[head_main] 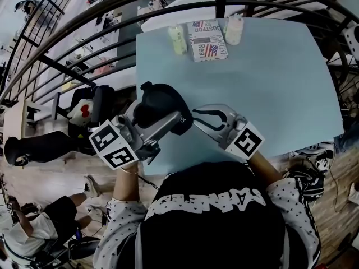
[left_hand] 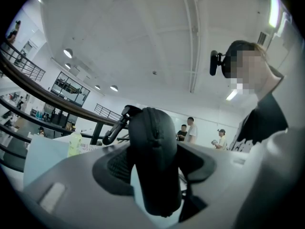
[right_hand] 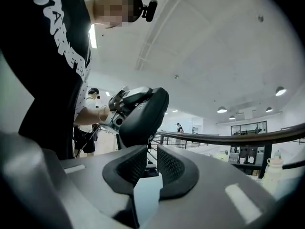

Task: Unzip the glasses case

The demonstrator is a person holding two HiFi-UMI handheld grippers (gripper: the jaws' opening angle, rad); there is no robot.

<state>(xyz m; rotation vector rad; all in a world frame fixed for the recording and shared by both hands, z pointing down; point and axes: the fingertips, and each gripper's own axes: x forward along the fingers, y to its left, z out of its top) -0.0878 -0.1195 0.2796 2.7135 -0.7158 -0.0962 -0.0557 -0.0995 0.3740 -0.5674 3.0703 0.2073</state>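
Head view: the black, oval, fabric-covered glasses case [head_main: 162, 102] is held off the pale blue table top [head_main: 269, 83], over the table's near-left corner at about 8 o'clock.

Left gripper [left_hand: 155, 166]: its own view shows the jaws spread wide and clamped on the case's two flat sides. The case stands on edge between the pads, with the zip seam facing the camera. A black clip [left_hand: 114, 130] projects from the case's top at 10 o'clock.

Right gripper [right_hand: 151, 162]: its jaws are drawn to a narrow slit. The case's small dark zip pull [right_hand: 148, 141] sits pinched at the jaw tips, directly under the case's lower end. In the head view this gripper meets the case from 4 o'clock.

Far table edge, 12 o'clock: a printed flag-pattern pack [head_main: 207, 40] lies between two pale yellow bottles [head_main: 178, 38], which lie close on either side of it.

Black metal railing [head_main: 112, 15] curves round the table from 9 to 12 o'clock.
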